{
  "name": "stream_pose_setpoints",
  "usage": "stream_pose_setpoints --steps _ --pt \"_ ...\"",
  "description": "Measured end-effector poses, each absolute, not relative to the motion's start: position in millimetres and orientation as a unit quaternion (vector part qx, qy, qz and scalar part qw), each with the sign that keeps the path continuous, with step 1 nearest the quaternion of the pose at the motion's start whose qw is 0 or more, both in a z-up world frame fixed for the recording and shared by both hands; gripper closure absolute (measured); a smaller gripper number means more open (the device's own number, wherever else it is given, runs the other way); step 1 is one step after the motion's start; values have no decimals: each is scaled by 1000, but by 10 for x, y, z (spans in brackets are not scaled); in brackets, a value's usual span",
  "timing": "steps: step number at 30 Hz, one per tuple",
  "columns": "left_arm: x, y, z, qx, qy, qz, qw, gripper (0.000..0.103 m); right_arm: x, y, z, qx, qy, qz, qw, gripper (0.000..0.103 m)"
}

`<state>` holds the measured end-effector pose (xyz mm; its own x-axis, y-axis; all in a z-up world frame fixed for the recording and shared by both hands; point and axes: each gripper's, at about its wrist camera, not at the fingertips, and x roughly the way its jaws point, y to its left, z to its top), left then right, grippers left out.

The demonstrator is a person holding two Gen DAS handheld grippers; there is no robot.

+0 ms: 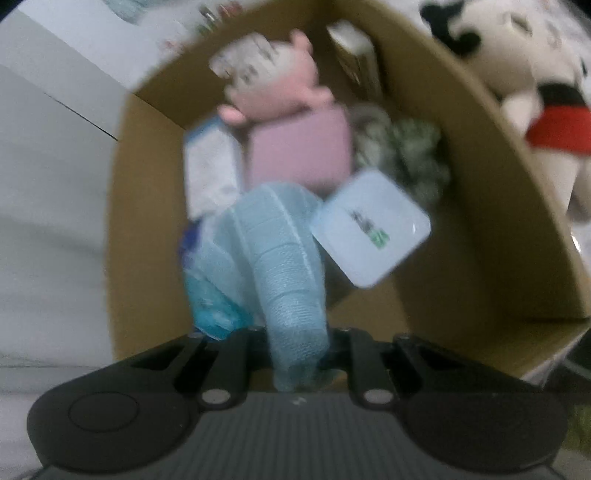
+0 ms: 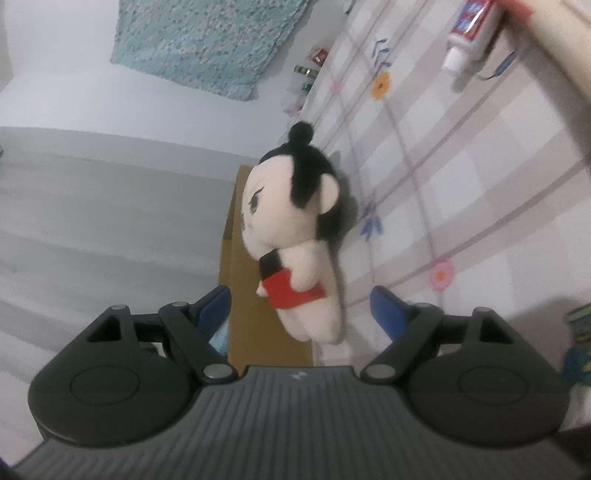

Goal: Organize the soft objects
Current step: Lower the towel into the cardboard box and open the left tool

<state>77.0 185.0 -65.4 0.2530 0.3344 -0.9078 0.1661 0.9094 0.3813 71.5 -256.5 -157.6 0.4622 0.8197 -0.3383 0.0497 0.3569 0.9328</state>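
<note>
In the left wrist view my left gripper (image 1: 295, 354) is shut on a light blue knitted cloth (image 1: 284, 258) that hangs into an open cardboard box (image 1: 147, 206). The box holds a pink plush (image 1: 284, 92), a pink block (image 1: 299, 147), a pale blue square pack (image 1: 369, 229) and a green-white scrunchie (image 1: 410, 155). A cream doll with black hair and red clothes (image 2: 295, 236) lies beside the box on the checked sheet; it also shows in the left wrist view (image 1: 524, 74). My right gripper (image 2: 303, 306) is open around the doll's lower body, its blue pads (image 2: 386, 310) apart from it.
The box wall (image 2: 236, 258) stands left of the doll. A toothpaste tube (image 2: 469, 33) lies at the far right on the flowered checked sheet (image 2: 461, 166). A teal patterned cloth (image 2: 199, 40) hangs on the white wall. A green-blue packet (image 2: 580, 332) sits at the right edge.
</note>
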Motion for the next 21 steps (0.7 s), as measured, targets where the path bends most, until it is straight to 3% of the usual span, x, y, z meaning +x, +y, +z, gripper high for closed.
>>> stream_pose_setpoints --steps 6,9,14,18,21 --pt "906 1985 -960 202 673 0 711 84 714 -2650 -1588 498 434 262 703 18" --pt "977 2074 -1087 178 701 -20 690 72 741 -2597 -1567 495 436 261 705 18" --pt "988 2248 -1114 122 714 -47 688 34 761 -2499 -1491 485 438 264 710 18" --pt "954 2459 -900 62 695 -54 714 31 768 -2460 -1449 481 437 260 714 18" --pt "868 2593 -673 26 674 -45 737 21 755 -2444 -1398 477 436 260 718 17"
